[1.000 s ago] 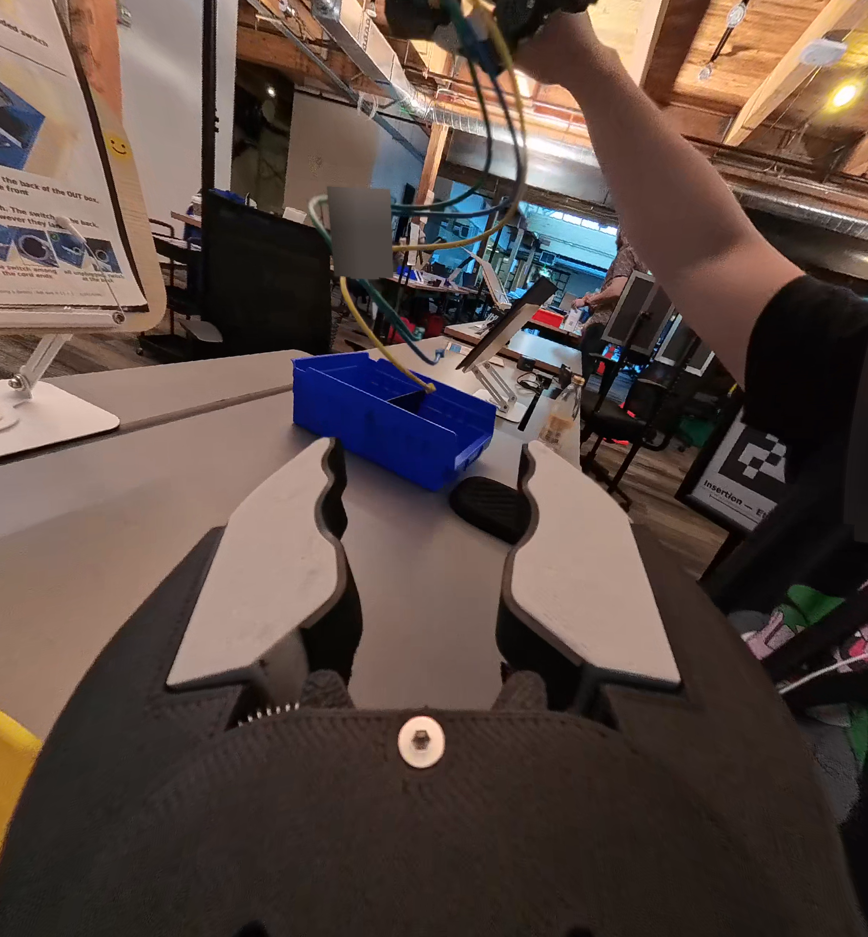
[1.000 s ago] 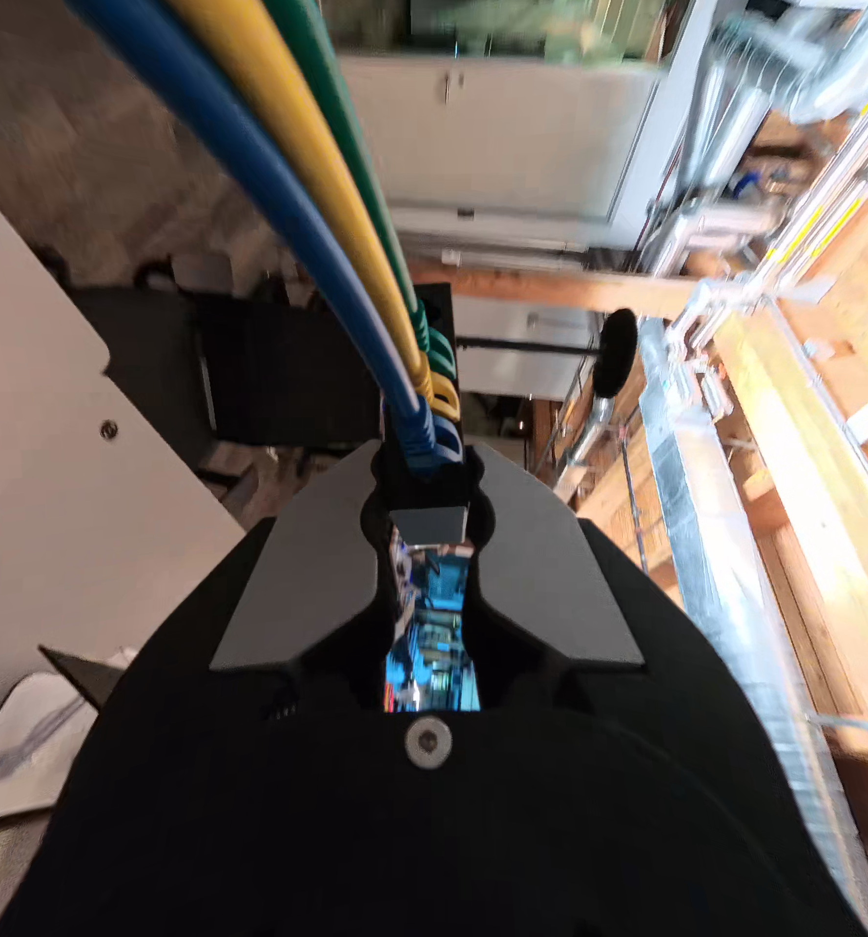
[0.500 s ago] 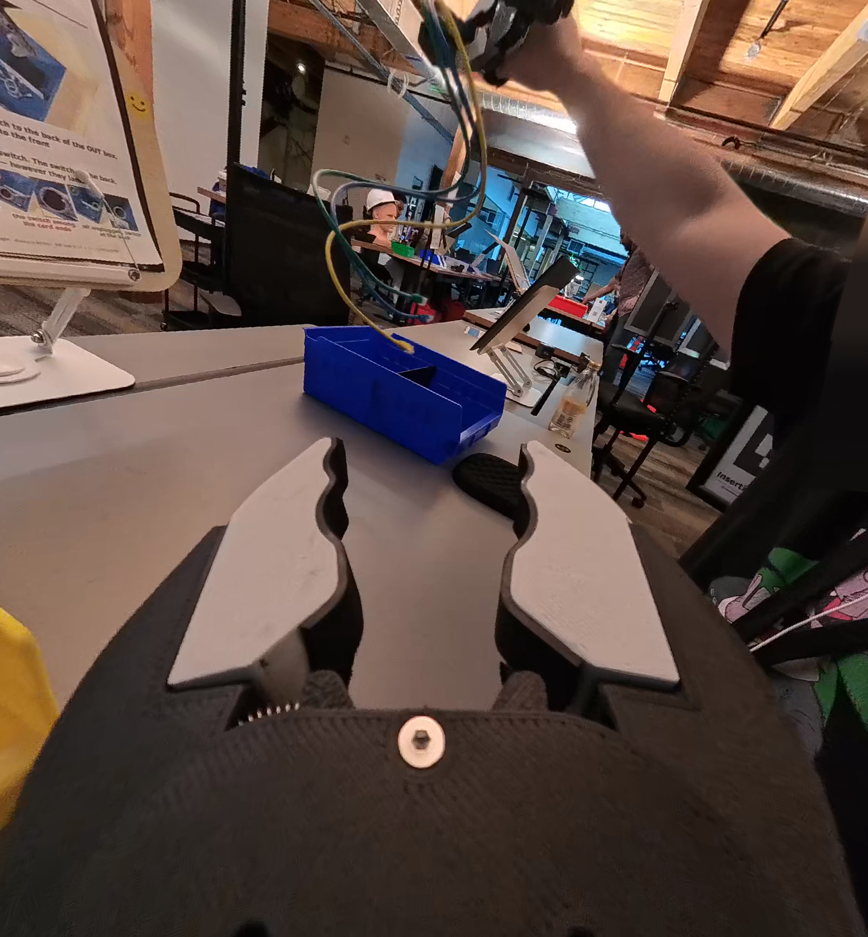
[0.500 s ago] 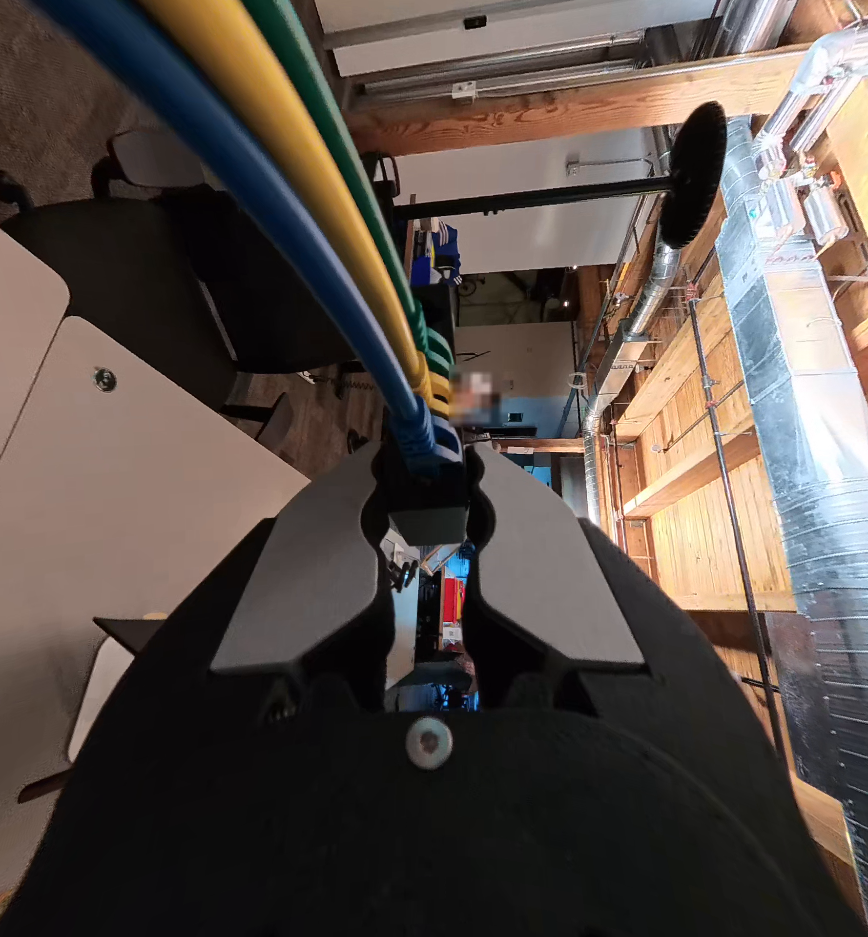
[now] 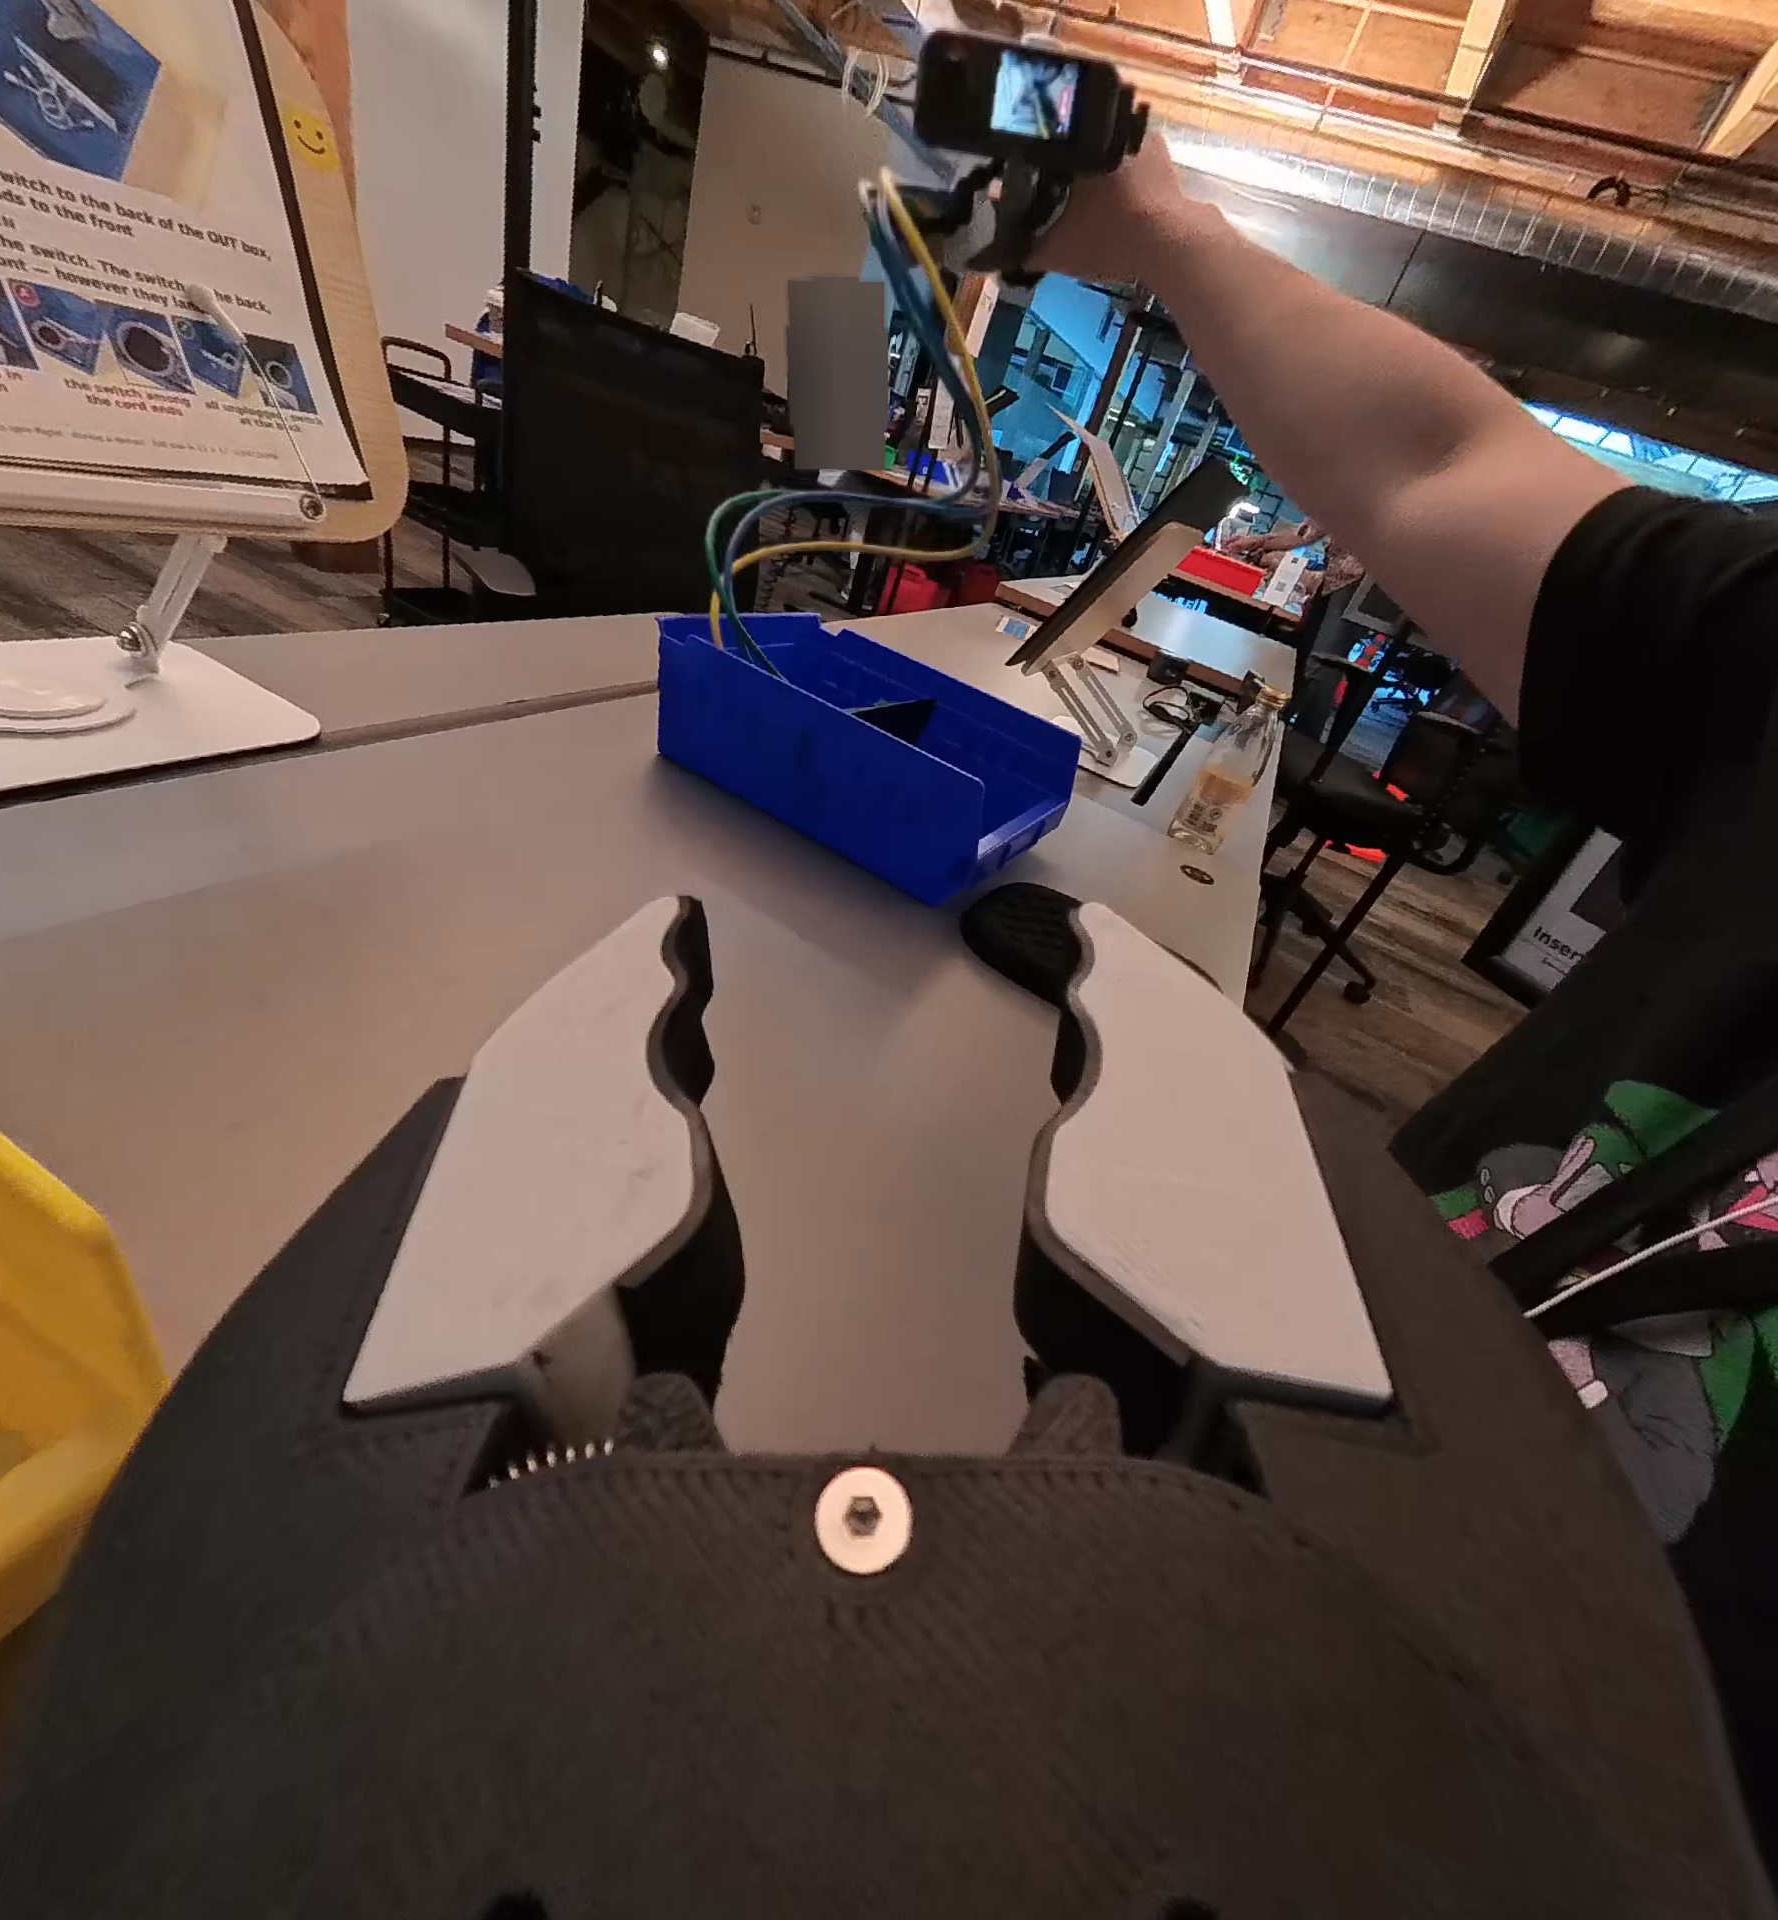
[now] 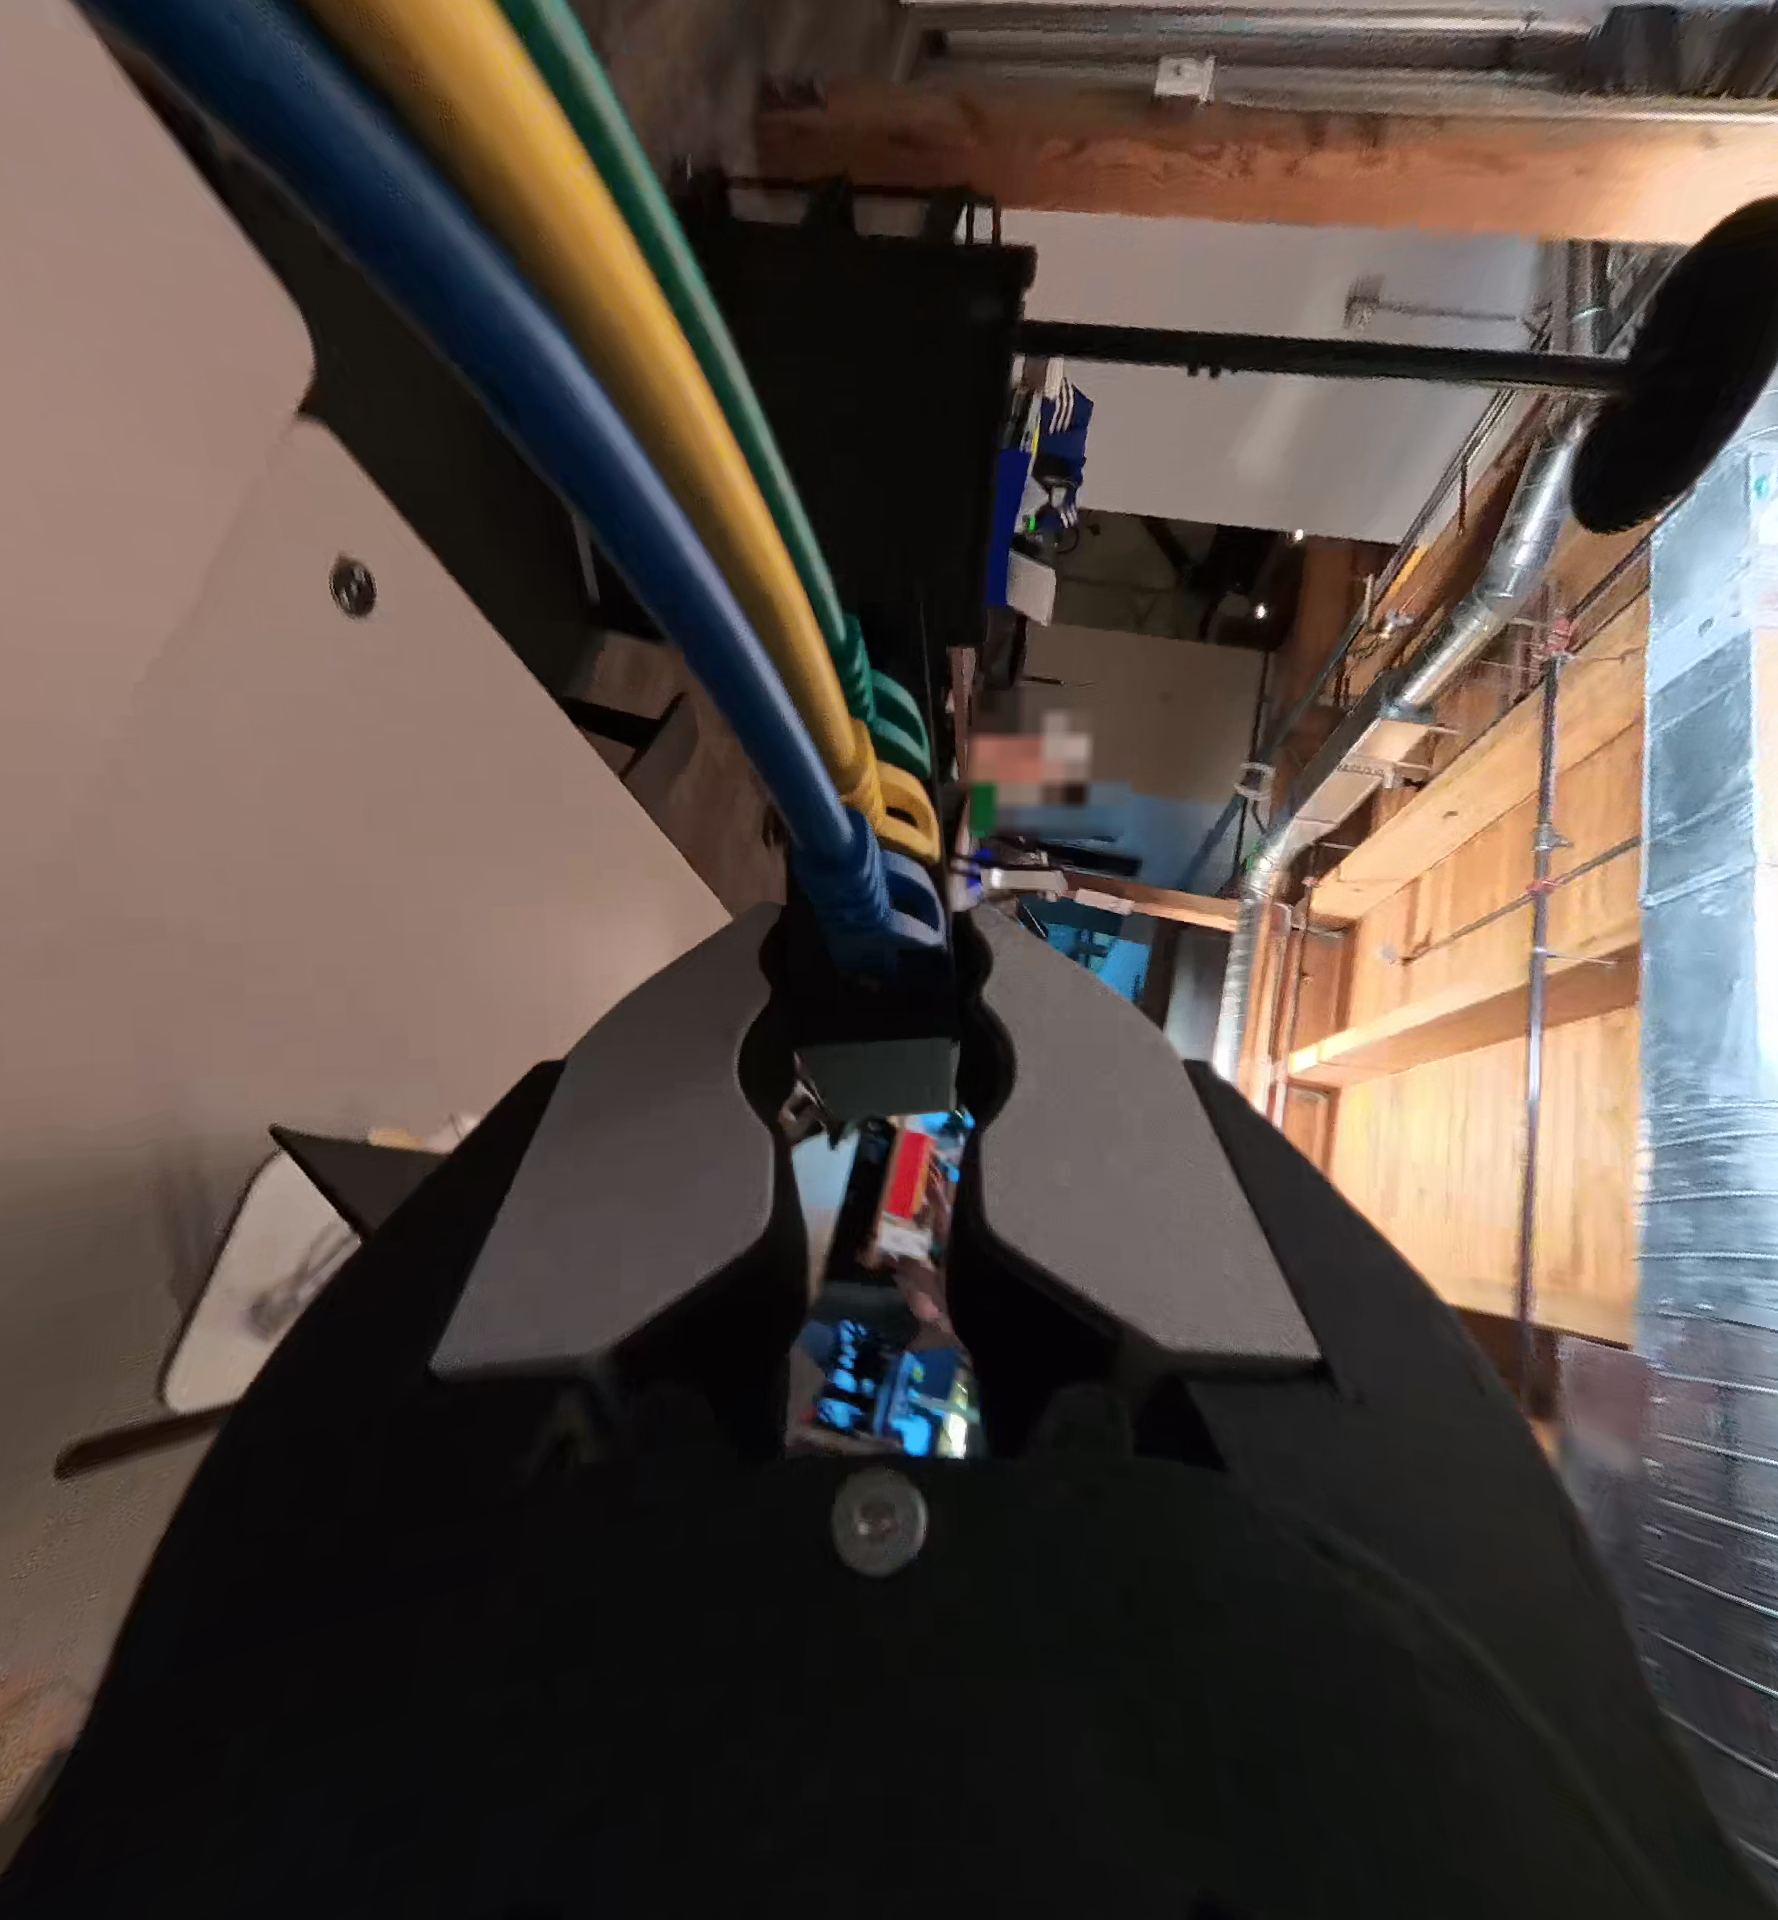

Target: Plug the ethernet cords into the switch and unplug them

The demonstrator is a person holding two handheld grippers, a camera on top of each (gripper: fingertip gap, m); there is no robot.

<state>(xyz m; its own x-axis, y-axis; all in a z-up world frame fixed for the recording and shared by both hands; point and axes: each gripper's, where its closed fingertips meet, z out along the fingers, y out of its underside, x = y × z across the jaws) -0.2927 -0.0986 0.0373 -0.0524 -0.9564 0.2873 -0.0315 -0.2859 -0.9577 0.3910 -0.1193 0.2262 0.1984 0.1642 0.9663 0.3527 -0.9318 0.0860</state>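
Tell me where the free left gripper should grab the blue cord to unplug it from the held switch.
Grip the blue cord at its moulded boot, right where it enters the switch, not the dangling cable. Come from the cable side, fingers across the boot, since the yellow cord sits tight beside it.

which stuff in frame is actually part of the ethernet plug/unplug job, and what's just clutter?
Part of the job:
- switch, clamped in the right gripper, held high
- blue, yellow and green cords, plugged into it
- blue bin, cord ends trailing into it
- left gripper, open, empty

Lying about:
- yellow bin
- instruction sheet on a stand
- bottle
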